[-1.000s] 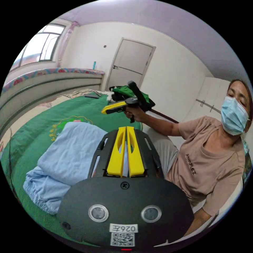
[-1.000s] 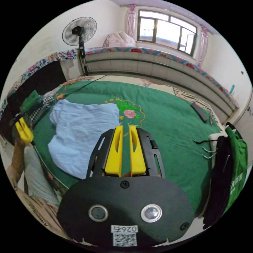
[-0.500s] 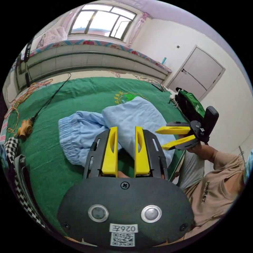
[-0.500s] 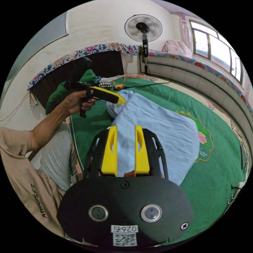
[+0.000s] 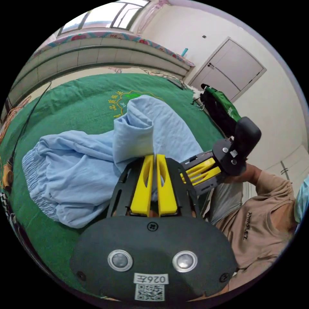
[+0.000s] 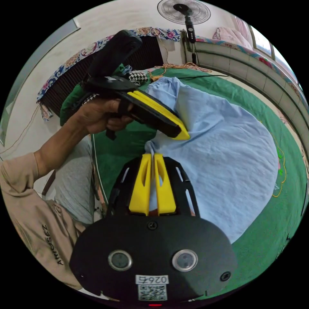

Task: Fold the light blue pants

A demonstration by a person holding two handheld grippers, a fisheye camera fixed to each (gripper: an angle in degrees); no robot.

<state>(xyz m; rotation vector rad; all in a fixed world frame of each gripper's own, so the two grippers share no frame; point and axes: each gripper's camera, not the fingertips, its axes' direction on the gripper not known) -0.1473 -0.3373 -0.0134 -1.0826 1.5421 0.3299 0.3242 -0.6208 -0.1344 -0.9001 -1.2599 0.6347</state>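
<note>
Right gripper (image 6: 153,157): yellow jaws closed on edge of light blue pants (image 6: 225,154). Left gripper (image 6: 183,135): held in a hand (image 6: 99,117), jaws together, tips at the same bunched fabric. Pants spread over green blanket (image 6: 273,219). Standing fan (image 6: 185,11) behind.

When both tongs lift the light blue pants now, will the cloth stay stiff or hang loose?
Probably loose: the light blue pants already bunch into soft folds where the left tongs pinch them. They look thin and light. The wide part lying on the green bedcover will likely drag and sag.
</note>
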